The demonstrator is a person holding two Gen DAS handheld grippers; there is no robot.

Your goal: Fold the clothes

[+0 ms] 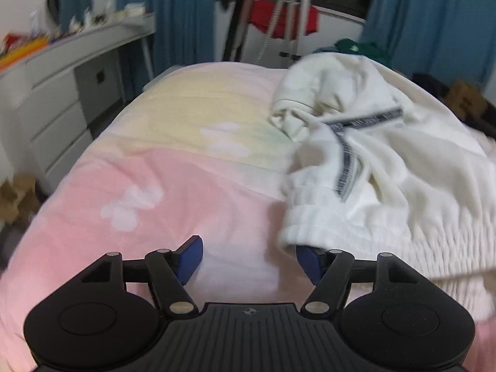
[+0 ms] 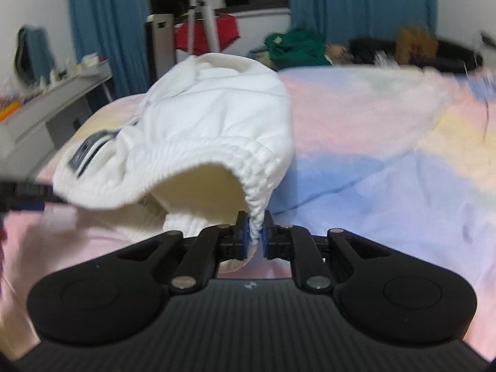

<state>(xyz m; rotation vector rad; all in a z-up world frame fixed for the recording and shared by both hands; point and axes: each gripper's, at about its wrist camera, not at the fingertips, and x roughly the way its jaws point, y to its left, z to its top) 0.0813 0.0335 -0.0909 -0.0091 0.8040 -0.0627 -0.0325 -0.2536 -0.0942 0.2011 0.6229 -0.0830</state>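
A white garment with an elastic waistband and a dark striped tape (image 1: 365, 155) lies bunched on the right of a pastel pink, yellow and blue bedspread (image 1: 173, 161). My left gripper (image 1: 249, 259) is open, low over the bedspread; the garment's ribbed edge drapes over its right fingertip (image 1: 307, 260). In the right wrist view my right gripper (image 2: 255, 235) is shut on the garment's waistband (image 2: 257, 217) and lifts the white garment (image 2: 214, 124) so its opening gapes. The left gripper shows blurred at the left edge (image 2: 24, 198).
A grey desk with drawers and clutter (image 1: 62, 93) stands left of the bed. Blue curtains (image 1: 186, 15), a drying rack with a red cloth (image 1: 285, 18), green clothes (image 2: 294, 46) and dark items (image 2: 412, 49) lie beyond the bed.
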